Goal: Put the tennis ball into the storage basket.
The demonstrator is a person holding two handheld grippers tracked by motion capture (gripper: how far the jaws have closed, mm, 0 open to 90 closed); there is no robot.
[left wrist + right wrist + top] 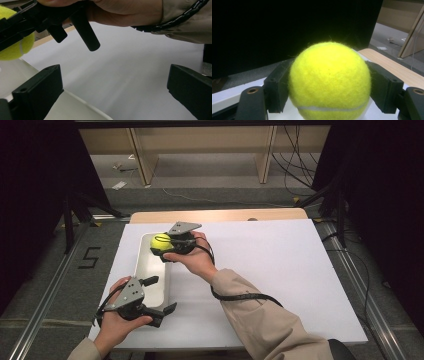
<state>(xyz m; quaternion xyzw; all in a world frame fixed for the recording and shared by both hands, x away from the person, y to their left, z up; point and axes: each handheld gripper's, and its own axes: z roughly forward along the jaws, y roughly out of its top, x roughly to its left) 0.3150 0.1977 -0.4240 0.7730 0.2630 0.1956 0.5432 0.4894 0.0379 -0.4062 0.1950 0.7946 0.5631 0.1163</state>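
The right claw (167, 247) is gripping the ball (161, 241) at its sides over the tray (145, 265) near the worktop's left edge — light, fuzzy, springy; the left claw (161, 294) is gaping wide.

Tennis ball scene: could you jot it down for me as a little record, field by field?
ball: yellow tennis ball, clamped between the jaws of the right gripper
ball position: held above the far end of the white tray; whether it touches the tray cannot be told
left gripper: jaws wide apart, holding nothing, at the near end of the tray
tray: long, white, on the left part of the white board
board: lies on a wooden table
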